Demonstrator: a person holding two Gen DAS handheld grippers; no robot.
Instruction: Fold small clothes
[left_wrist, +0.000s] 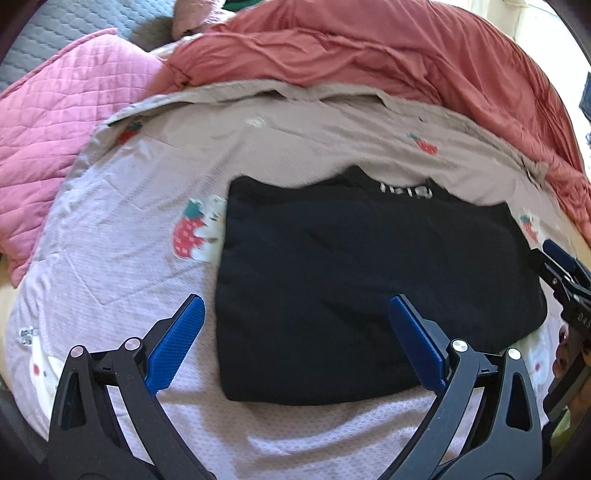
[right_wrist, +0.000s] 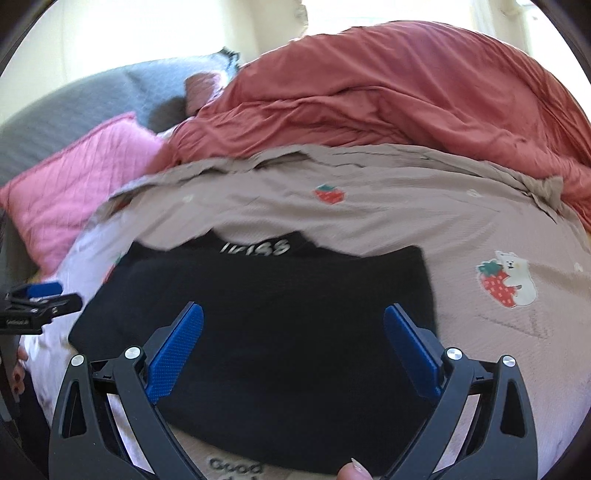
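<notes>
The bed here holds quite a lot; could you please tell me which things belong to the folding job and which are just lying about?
Job: folded black fabric garment; left claw; right claw.
Lying about: pink quilted pillow; rumpled coral-red duvet; grey quilted cushion; strawberry-print beige bedspread.

Black gripper (left_wrist: 295, 314) arms — blue pads (left_wrist: 173, 345)

Bedroom in a home.
You're working on a bed: strawberry-print sheet (right_wrist: 369, 206), rumpled red duvet (right_wrist: 406, 96), pink quilted pillow (left_wrist: 55, 140).
</notes>
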